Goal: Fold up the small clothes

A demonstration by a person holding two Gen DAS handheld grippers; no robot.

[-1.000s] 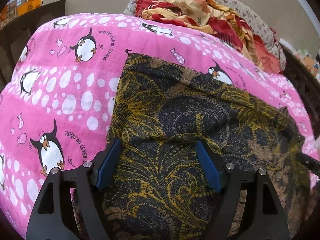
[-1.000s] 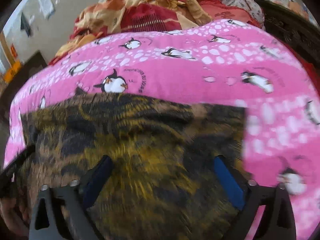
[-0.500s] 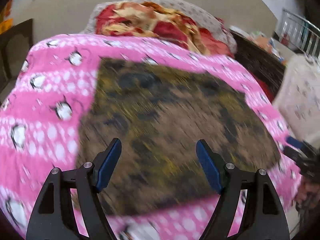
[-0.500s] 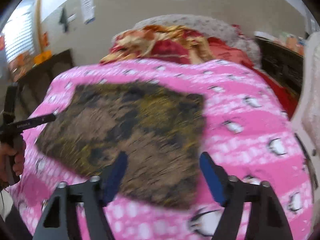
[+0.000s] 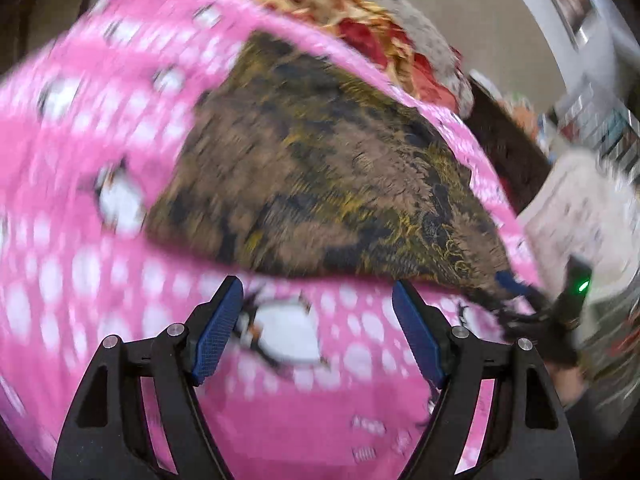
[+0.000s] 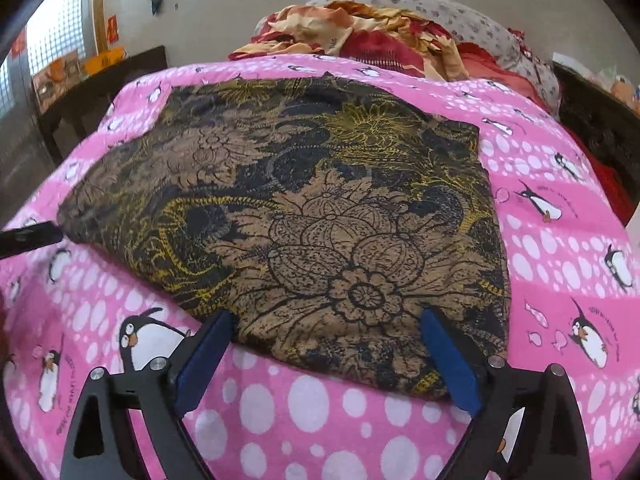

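Now the cloth lies just beyond the opening right tool; nothing gripped.

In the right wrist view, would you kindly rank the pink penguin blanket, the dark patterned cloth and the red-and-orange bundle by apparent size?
1. pink penguin blanket
2. dark patterned cloth
3. red-and-orange bundle, though it lies farther from the camera, so its true size is unsure.

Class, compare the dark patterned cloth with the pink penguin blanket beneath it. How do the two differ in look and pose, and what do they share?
The patterned cloth is brown, black and yellow with floral linework; the pink penguin blanket is bright pink with white dots and penguins. The cloth is the smaller, lying on top; the blanket spreads past every edge of it. Both lie flat, and neither is gripped.
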